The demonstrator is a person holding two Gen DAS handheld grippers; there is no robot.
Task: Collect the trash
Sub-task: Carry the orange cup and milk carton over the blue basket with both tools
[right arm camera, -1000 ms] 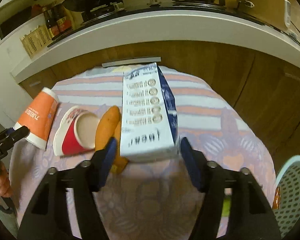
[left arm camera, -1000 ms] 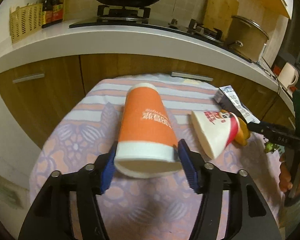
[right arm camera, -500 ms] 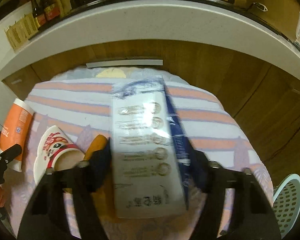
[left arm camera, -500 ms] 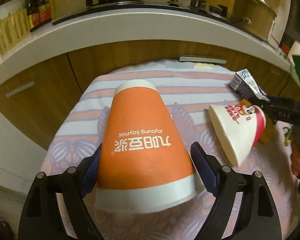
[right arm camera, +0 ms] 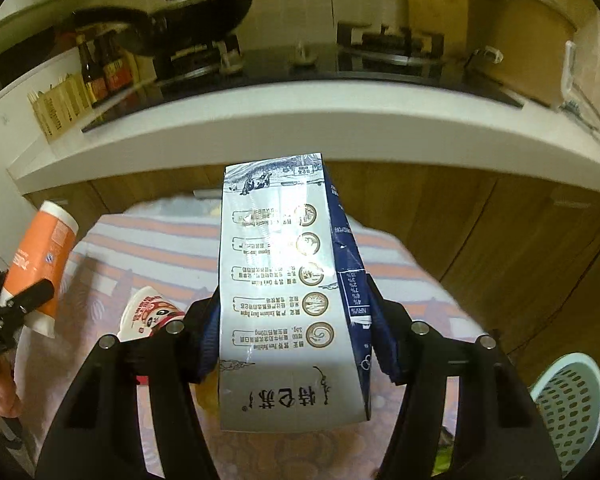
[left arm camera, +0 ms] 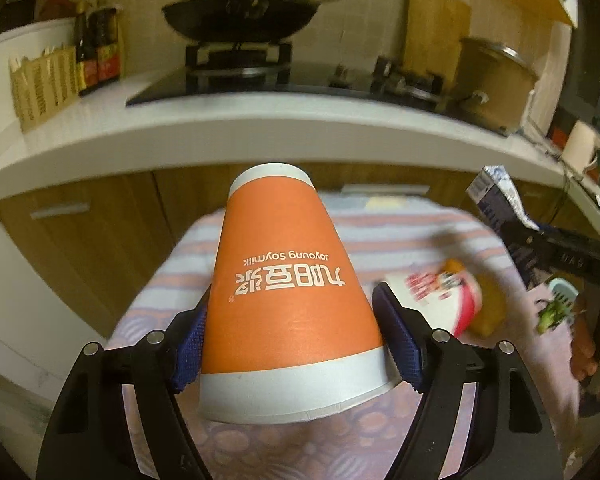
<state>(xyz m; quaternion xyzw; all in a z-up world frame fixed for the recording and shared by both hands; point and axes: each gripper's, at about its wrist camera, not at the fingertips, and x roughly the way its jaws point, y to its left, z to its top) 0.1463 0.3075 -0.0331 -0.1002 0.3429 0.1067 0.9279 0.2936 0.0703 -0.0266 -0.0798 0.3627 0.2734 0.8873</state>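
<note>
My left gripper (left arm camera: 296,340) is shut on an orange and white paper soymilk cup (left arm camera: 288,280) and holds it above the table, rim toward the camera. The cup also shows at the left of the right wrist view (right arm camera: 36,264). My right gripper (right arm camera: 294,340) is shut on a blue and white milk carton (right arm camera: 284,300), lifted above the table. The carton also shows at the right of the left wrist view (left arm camera: 496,196). A red and white cup (left arm camera: 440,300) lies on its side on the table beside an orange peel (left arm camera: 488,312); the cup also shows in the right wrist view (right arm camera: 148,312).
The round table has a striped floral cloth (right arm camera: 148,248). A pale green perforated basket (right arm camera: 572,404) stands low at the right. Behind the table runs a white counter (left arm camera: 260,128) with a stove, a wok (left arm camera: 240,16), bottles and a pot (left arm camera: 496,80). Green scraps (left arm camera: 552,316) lie at the table's right.
Both grippers have lifted their loads off the table: the orange cup and the milk carton rose and now stand higher against the counter. The red and white cup stayed on the table.
</note>
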